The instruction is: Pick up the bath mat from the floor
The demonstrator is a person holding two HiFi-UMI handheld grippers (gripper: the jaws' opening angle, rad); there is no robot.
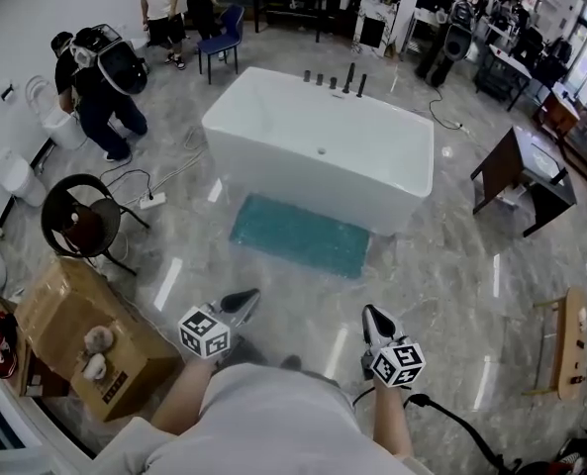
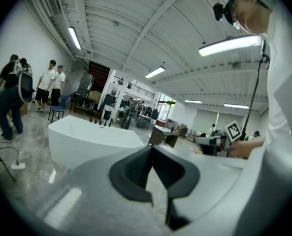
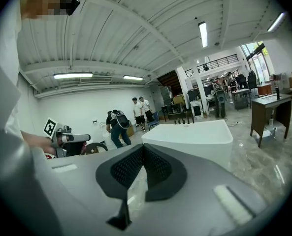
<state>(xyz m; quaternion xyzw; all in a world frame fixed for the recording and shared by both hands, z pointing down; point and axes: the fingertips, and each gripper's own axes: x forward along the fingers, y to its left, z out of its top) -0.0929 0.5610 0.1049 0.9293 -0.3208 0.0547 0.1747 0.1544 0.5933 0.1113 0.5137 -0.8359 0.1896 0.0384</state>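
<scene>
Left edge: cardboard box [image 1: 70,330] on the floor, with a black round chair [image 1: 79,218] just behind it. A person [image 1: 100,82] bends over by the wall further back. White power strip [image 1: 152,201] with cables on the marble floor [image 1: 451,265] near the chair.

Left gripper [image 1: 244,302]: jaws fully together, nothing between the pads. It's held low in front of the body, pointing roughly level toward the tub.

Bath mat [image 1: 301,234]: teal, lying flat on the floor, its far long edge right up against the near wall of the white bathtub [image 1: 318,146]. It's centred ahead of the two grippers, well apart from both, untouched. Dark tap fittings [image 1: 338,79] stand along the tub's far rim.

Right gripper [image 1: 373,317]: jaws also closed tight, empty. Same height and heading as the left one, and a black cable trails back from it.

Right side: dark desk [image 1: 521,166] past the tub's end, and a wooden stand [image 1: 572,339] near the frame edge. More people and benches in the far background, too small to detail.
</scene>
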